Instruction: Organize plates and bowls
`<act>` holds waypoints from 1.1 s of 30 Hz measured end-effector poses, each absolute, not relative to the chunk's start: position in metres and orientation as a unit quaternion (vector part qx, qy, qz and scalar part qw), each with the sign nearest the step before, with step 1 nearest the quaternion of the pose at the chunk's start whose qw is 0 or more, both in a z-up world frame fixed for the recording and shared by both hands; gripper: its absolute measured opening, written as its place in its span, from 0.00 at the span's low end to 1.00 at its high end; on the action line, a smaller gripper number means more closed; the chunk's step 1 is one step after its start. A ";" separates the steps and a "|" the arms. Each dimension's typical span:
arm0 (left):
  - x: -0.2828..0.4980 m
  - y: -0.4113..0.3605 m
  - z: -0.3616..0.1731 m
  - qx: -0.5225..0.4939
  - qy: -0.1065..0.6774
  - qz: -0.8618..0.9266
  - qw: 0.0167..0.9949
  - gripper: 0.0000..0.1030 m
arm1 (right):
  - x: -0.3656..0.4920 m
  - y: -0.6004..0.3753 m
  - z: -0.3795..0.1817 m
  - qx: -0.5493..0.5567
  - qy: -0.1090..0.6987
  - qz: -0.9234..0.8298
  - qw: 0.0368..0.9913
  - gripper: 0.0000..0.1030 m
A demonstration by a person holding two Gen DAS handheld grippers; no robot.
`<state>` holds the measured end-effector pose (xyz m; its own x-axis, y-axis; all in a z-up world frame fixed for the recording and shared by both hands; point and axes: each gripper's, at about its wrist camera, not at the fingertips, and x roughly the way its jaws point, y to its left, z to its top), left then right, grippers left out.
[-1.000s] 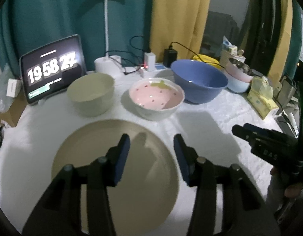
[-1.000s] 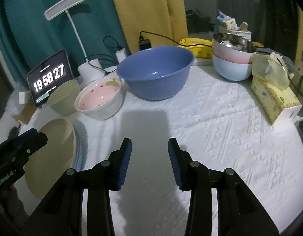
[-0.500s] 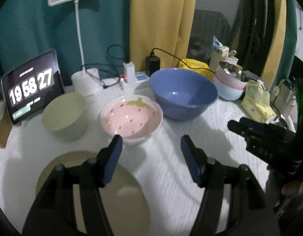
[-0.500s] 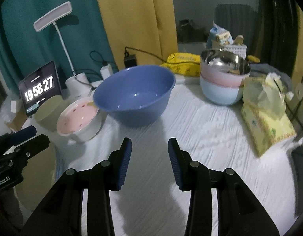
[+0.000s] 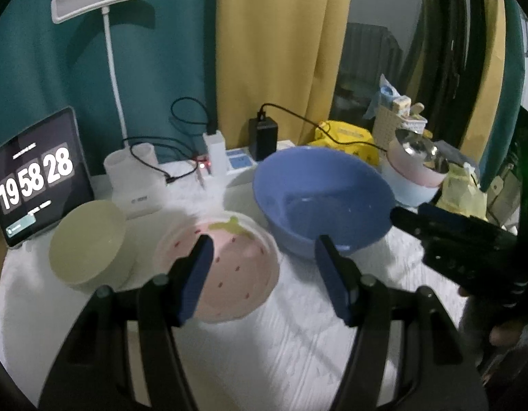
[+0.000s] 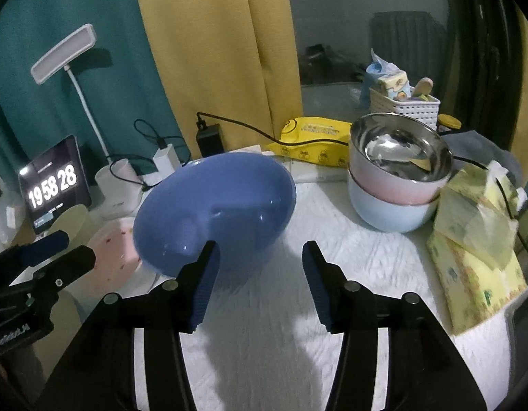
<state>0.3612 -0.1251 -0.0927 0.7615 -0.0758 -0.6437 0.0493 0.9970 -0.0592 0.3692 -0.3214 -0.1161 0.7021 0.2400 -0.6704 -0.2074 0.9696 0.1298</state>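
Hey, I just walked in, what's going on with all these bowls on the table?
A person holds a two-finger gripper in each hand over a white-covered table. Both have open jaws and hold nothing. The left gripper points at the pink strawberry-patterned bowl, beside a pale green bowl. The right gripper faces the big blue plastic bowl. To the right, a shiny steel-lined pink bowl is nested in a light blue bowl.

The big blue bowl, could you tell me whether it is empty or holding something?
Empty: the blue bowl shows only bare, glossy inner wall and floor in both wrist views, with nothing inside.
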 end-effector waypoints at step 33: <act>0.413 -0.161 -0.131 0.003 0.370 -0.040 0.928 0.29 | 0.394 -0.330 -0.157 0.032 0.400 0.106 0.910 0.15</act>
<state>0.4135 -0.1612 -0.1309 0.7228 -0.0712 -0.6874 0.0759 0.9968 -0.0235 0.3939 -0.3301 -0.1570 0.6578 0.2191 -0.7206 -0.1681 0.9753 0.1431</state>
